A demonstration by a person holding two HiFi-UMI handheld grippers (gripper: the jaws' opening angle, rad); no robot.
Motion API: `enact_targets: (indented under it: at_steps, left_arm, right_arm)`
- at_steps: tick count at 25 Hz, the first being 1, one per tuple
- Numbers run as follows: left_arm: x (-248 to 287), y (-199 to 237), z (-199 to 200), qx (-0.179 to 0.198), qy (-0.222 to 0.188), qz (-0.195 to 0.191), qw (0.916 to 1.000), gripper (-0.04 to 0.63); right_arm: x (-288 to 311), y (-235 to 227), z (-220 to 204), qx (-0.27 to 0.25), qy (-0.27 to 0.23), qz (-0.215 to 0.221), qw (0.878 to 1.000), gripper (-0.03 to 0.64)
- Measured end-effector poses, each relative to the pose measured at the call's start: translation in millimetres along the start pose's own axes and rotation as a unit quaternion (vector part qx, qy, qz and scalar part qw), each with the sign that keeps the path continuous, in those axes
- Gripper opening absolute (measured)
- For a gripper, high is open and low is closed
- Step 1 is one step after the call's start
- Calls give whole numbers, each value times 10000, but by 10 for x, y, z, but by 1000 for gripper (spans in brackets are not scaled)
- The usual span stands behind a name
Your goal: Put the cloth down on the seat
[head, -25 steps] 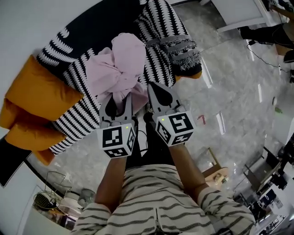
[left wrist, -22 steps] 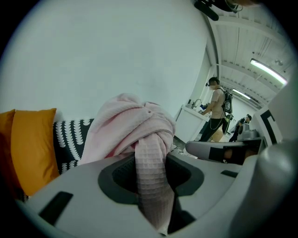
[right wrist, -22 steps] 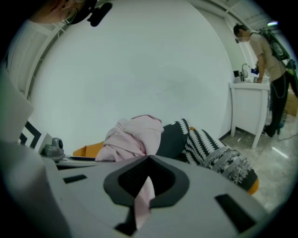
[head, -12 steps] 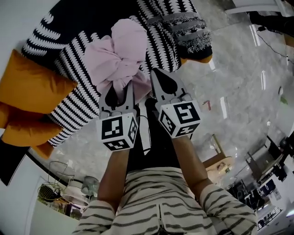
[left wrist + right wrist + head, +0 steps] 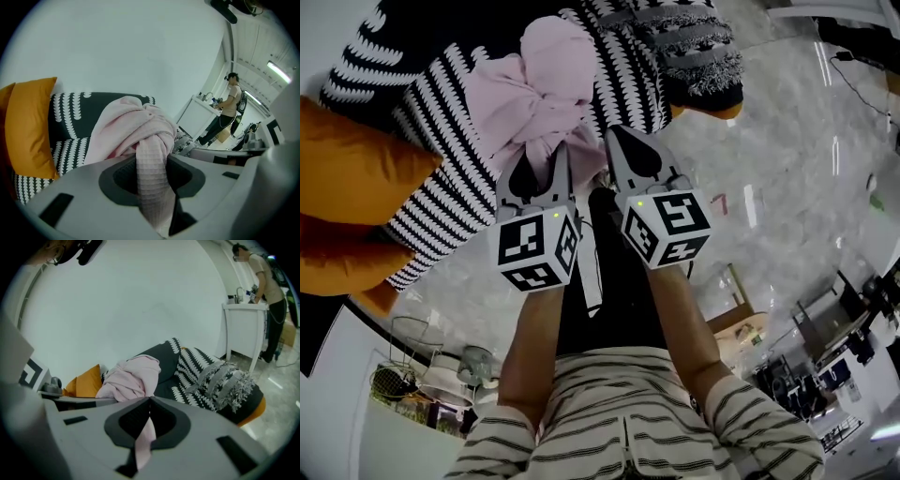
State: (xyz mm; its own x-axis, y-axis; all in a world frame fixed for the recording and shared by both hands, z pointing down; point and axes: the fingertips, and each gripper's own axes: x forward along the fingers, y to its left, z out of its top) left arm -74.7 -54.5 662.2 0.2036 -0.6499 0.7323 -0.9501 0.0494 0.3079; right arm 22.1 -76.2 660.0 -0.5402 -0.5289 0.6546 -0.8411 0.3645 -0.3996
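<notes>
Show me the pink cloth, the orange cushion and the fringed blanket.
pink cloth (image 5: 539, 89), head view, its bunched middle.
orange cushion (image 5: 30, 126), left gripper view, its front face.
fringed blanket (image 5: 220, 376), right gripper view, its folded top.

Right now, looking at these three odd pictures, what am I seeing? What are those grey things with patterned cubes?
No robot here: a person carries two hand-held tools called grippers; the cubes are part of them. One picture comes from a camera on the person's head, looking down; the other two come from cameras on the grippers. The left gripper and right gripper are both shut on a pink cloth, bunched over a black-and-white seat beside an orange cushion.
</notes>
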Motion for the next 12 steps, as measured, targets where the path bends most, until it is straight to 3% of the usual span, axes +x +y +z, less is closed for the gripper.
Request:
enact_targets:
  at_steps: [12]
  left_arm:
    - [446,104,-305,-264,288,84,9992,155]
  right_arm:
    - [255,-262,-289,152,222,-113,9996,12]
